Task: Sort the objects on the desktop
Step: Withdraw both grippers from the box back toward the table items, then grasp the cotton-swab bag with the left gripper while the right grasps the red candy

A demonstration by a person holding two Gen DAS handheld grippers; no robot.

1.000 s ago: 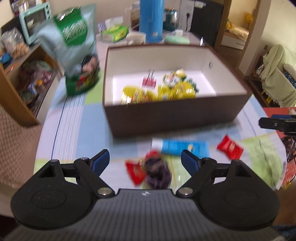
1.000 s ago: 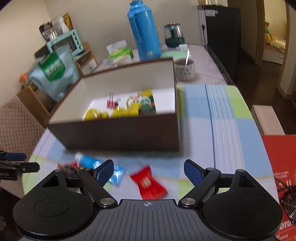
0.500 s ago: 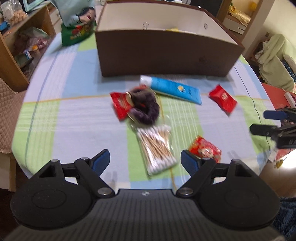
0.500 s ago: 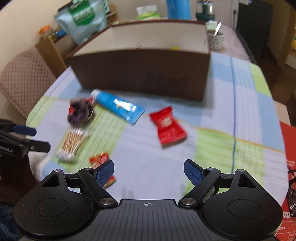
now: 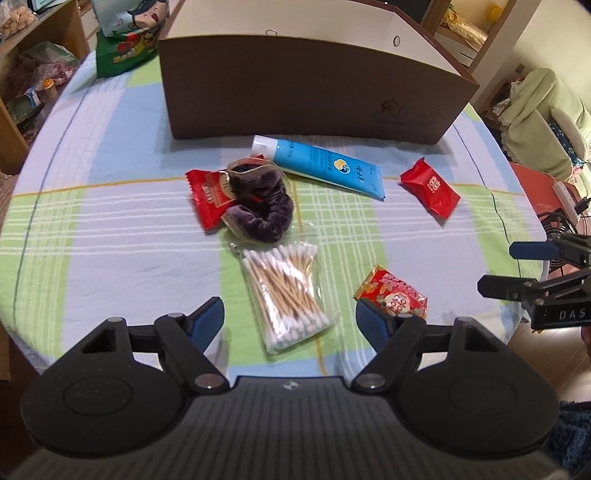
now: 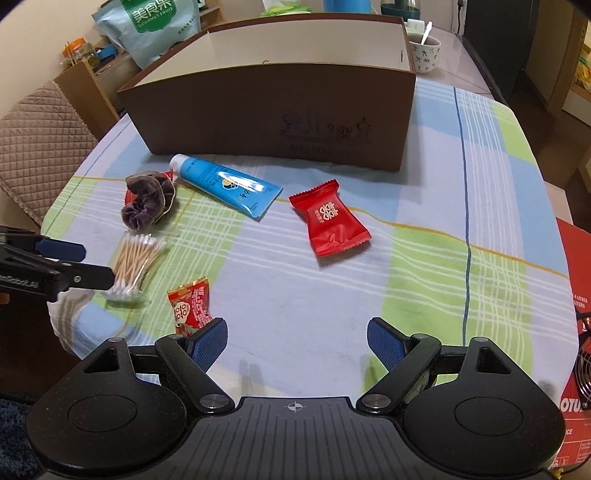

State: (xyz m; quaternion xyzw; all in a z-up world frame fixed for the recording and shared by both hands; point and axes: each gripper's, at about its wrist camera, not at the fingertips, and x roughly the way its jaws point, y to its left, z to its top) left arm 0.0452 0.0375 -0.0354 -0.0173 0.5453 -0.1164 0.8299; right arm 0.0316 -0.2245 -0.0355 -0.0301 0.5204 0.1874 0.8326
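Observation:
Loose items lie on the checked cloth before a brown box [image 5: 314, 85] [image 6: 273, 110]: a bag of cotton swabs [image 5: 284, 291] [image 6: 135, 258], a purple scrunchie [image 5: 258, 210] [image 6: 147, 203] on a red packet [image 5: 208, 195], a blue tube [image 5: 321, 166] [image 6: 225, 184], a red candy [image 5: 430, 190] [image 6: 328, 221] and a red patterned snack packet [image 5: 391, 291] [image 6: 192, 302]. My left gripper [image 5: 290, 319] is open and empty, low over the swabs. My right gripper [image 6: 297, 339] is open and empty near the front edge, right of the patterned packet.
A green snack bag [image 5: 125, 40] [image 6: 155, 26] stands left of the box. A cup with a spoon [image 6: 424, 50] stands behind it. A quilted chair [image 6: 37, 140] and shelves [image 5: 29, 66] are at the left, and red items [image 6: 576, 295] lie off the right edge.
Both grippers pulled back and down from above the box toward the table's front edge. The box's contents dropped out of sight, and the loose items came closer.

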